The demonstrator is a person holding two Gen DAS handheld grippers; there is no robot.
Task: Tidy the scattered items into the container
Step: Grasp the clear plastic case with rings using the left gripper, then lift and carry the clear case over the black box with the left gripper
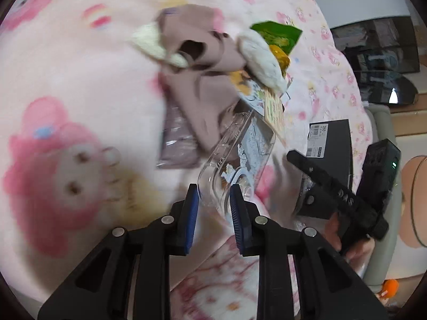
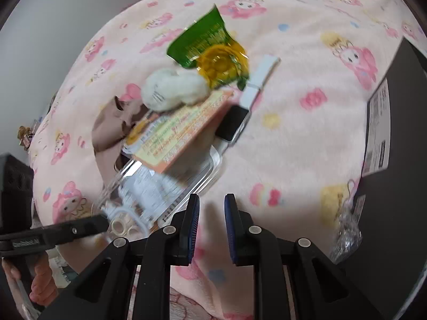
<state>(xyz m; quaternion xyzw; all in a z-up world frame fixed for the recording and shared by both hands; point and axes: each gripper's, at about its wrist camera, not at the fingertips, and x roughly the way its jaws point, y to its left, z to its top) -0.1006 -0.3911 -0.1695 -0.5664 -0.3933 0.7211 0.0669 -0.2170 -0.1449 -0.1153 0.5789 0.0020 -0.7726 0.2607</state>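
A clear plastic container (image 1: 240, 149) lies tilted on the pink blanket, and items spill out of it. My left gripper (image 1: 214, 200) is shut on its near rim. A brown cloth (image 1: 197, 61), a white fluffy sock (image 1: 261, 56), a green and yellow snack packet (image 1: 277, 37) and an orange card (image 1: 273, 109) lie at its far end. In the right wrist view the same container (image 2: 170, 184), sock (image 2: 173, 90), packet (image 2: 213, 50), card (image 2: 181, 130) and a black phone (image 2: 233, 126) show. My right gripper (image 2: 212, 208) is open and empty just right of the container.
A black box with a white label (image 2: 395, 144) lies at the right, also seen in the left wrist view (image 1: 331, 144). A crumpled clear wrapper (image 2: 347, 226) lies beside it. A white clip-like piece (image 2: 260, 78) lies beyond the phone. Dark shelves (image 1: 379, 45) stand past the bed.
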